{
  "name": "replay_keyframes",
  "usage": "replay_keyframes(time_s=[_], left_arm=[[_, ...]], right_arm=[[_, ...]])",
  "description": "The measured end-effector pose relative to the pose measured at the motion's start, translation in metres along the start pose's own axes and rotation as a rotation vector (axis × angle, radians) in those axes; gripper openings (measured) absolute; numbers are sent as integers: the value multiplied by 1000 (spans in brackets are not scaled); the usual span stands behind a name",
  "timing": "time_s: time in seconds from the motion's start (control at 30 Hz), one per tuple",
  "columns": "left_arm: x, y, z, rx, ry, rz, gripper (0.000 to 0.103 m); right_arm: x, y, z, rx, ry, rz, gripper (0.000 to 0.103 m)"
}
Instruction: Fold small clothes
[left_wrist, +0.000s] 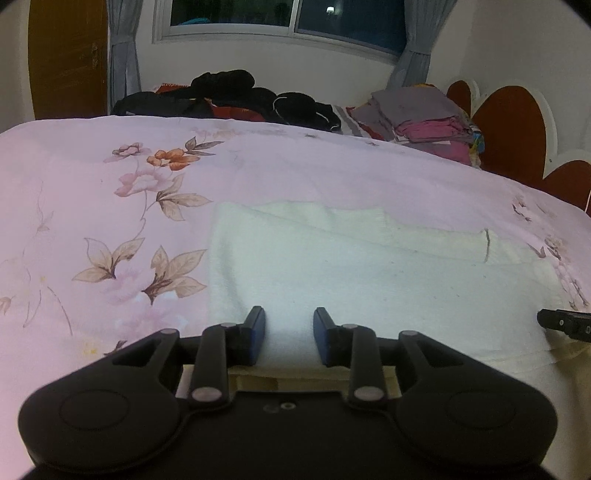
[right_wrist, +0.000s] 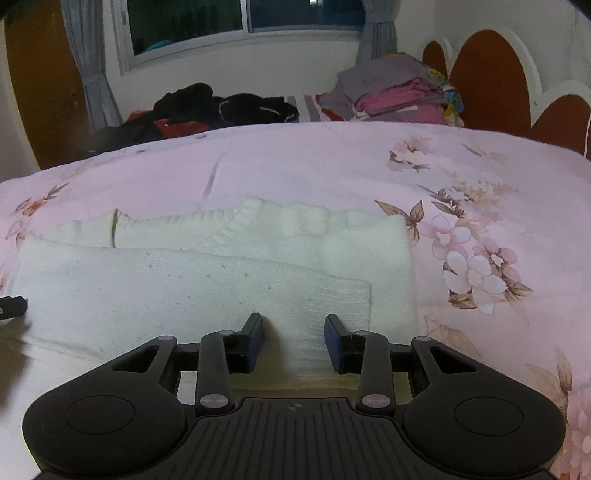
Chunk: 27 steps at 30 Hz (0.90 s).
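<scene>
Left wrist view: the left gripper (left_wrist: 289, 336) hangs at 6 o'clock, jaws narrowly apart and empty over the near hem of the white knit sweater (left_wrist: 369, 280), lying flat on the pink floral bedsheet (left_wrist: 92, 206).

Right wrist view: the right gripper (right_wrist: 294, 341) shows the same narrow empty gap over the folded-in sleeve at 6 o'clock. Both seem poised to pinch the soft, ribbed hem and fold toward 12 o'clock.

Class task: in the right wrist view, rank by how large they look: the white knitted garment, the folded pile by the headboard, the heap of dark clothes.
1. White knitted garment, though nearest the camera.
2 and 3. Folded pile and dark clothes heap: too alike to rank.
</scene>
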<state>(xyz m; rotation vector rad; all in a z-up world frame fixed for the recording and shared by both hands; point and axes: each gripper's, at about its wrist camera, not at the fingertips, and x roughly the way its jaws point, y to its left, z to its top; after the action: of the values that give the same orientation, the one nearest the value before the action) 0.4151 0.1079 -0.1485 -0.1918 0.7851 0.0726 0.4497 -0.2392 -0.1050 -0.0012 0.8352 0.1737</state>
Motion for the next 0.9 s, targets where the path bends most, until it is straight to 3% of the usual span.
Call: replay_keyframes(time_s=[0.53, 0.63, 0.9], left_arm=[[-4, -18, 0, 56, 26, 72, 31], [-6, -19, 1, 53, 33, 81, 31], [-33, -31, -9, 50, 14, 44, 31]], right_arm=[[-6, 10, -10, -116, 3, -56, 39], [-11, 8, -6, -88, 14, -51, 39], [-26, 0, -10, -62, 9, -12, 39]])
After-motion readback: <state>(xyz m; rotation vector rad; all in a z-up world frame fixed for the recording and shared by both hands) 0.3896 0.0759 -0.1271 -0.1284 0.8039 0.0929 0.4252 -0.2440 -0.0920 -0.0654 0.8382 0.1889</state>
